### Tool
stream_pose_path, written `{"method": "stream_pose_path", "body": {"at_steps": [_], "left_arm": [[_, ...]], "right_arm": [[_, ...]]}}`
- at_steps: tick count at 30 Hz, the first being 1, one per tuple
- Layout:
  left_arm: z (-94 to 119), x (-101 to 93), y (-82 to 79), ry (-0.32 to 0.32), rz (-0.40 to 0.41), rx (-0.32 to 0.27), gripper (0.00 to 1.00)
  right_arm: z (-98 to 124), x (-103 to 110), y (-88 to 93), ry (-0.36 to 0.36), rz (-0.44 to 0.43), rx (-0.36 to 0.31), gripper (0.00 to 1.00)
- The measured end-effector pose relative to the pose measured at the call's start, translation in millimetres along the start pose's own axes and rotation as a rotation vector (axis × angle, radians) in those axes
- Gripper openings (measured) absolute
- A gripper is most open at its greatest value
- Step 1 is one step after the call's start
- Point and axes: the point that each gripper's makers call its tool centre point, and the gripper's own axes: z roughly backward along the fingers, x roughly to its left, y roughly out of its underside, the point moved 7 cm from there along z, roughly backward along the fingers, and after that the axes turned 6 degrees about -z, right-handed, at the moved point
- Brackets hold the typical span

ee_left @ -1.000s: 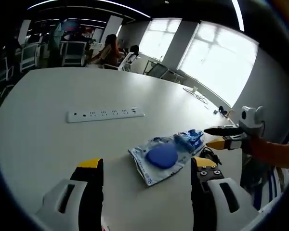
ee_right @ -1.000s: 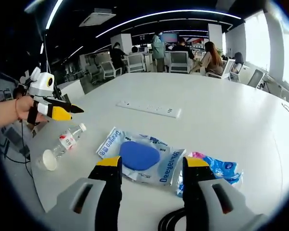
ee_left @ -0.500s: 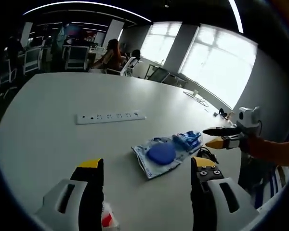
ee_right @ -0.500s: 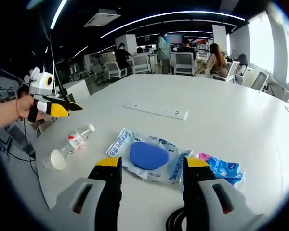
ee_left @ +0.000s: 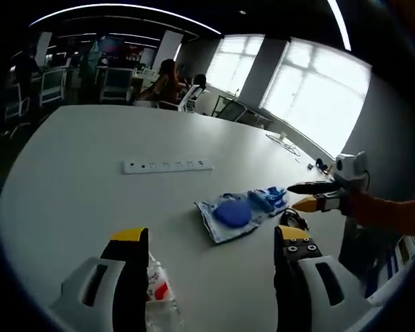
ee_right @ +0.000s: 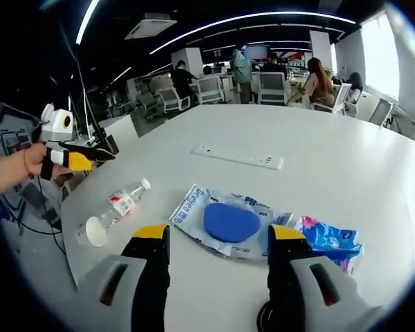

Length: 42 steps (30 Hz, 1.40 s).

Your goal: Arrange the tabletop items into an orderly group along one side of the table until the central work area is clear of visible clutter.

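Clutter is lying in a loose cluster toward one edge of the white bench (ee_right: 318, 149), and the coming move is turning on which tool is sitting nearest which piece. In the left gripper view, the left tool (ee_left: 211, 238) is hanging above the bench with its jaws spread and nothing between them, and the water bottle (ee_left: 159, 294) is lying just ahead of its left-hand jaw, the nearest thing to it. In the right gripper view the bottle (ee_right: 117, 207) is lying on its side, its long axis running from the cap end (ee_right: 144, 185) near the bench middle to the wide base (ee_right: 91, 232) near the edge, so the left tool seems better placed to take it across the body.

The right tool (ee_right: 214, 235) is also standing spread and empty, aiming straight at the clear packet with the blue pad (ee_right: 225, 221), which is lying flat directly ahead between its jaws. Touching that packet's far side is the blue tissue pack (ee_right: 328, 238), and a black cable (ee_left: 292, 220) is curling just beside both, near the bench edge.

Farther in, the white power strip (ee_right: 238, 157) is lying alone, well apart from the cluster, long axis roughly parallel to the packet's. Behind the bench, office chairs (ee_right: 273, 86) and seated people are occupying an open room with bright windows (ee_left: 318, 97).
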Motion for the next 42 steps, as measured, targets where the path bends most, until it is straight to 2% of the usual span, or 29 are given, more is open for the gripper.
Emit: {"method": "stream_pose_path", "body": {"at_steps": [10, 21, 34, 42], "left_arm": [[39, 6.6, 8.0, -0.027, 0.022, -0.020, 0.75], [73, 14.3, 18.1, -0.050, 0.044, -0.036, 0.75], [110, 30.9, 40.1, -0.084, 0.080, -0.040, 0.73], [124, 41.6, 52.4, -0.104, 0.111, -0.049, 0.74]], "right_arm": [[-6, 23, 0.9, -0.074, -0.101, -0.005, 0.59], [-22, 56, 0.6, -0.147, -0.133, 0.022, 0.60], [-59, 94, -2.8, -0.251, -0.168, 0.069, 0.59], [-90, 121, -3.8, -0.316, -0.209, 0.102, 0.58]]}}
